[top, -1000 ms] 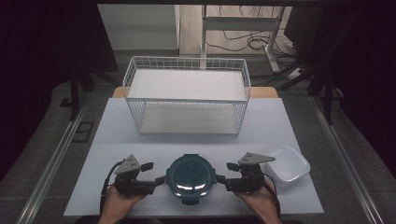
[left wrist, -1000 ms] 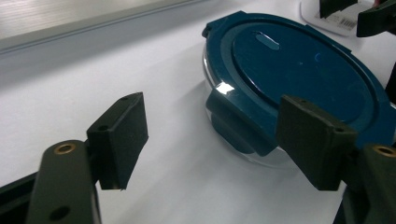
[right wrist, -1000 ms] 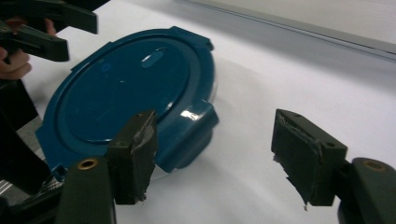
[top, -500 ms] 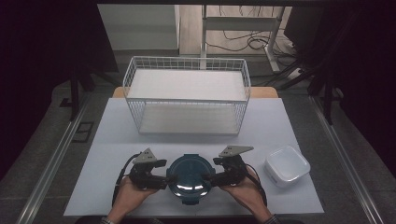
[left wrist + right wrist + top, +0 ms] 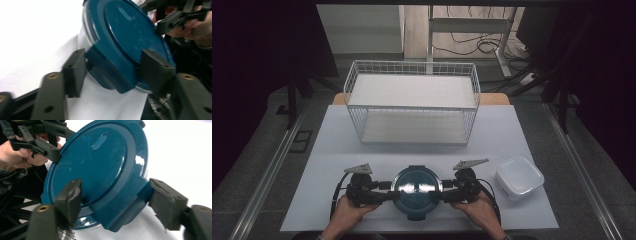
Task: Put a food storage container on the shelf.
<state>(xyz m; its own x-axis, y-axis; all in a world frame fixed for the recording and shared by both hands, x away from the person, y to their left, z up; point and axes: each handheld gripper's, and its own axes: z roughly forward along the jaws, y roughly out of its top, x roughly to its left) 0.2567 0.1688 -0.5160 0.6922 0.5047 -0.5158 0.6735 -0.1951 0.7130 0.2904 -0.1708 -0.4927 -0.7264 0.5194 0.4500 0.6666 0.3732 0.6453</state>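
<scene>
blue-lidded container sits between my left gripper and right gripper; both jaws closing around its side latch tabs, not clamped.

Looking along our left claw, we see its two black jaws standing on either side of a flap on the rim of the dark blue round lid; they have just been closing, the flap lies between them, and the right pad looks to meet the flap's edge while the left pad stands just beside it. The lid sits on a clear container, which rests on the white desk. On the lid's far side, at the upper right, our other claw reaches the rim, held in a hand.
</scene>
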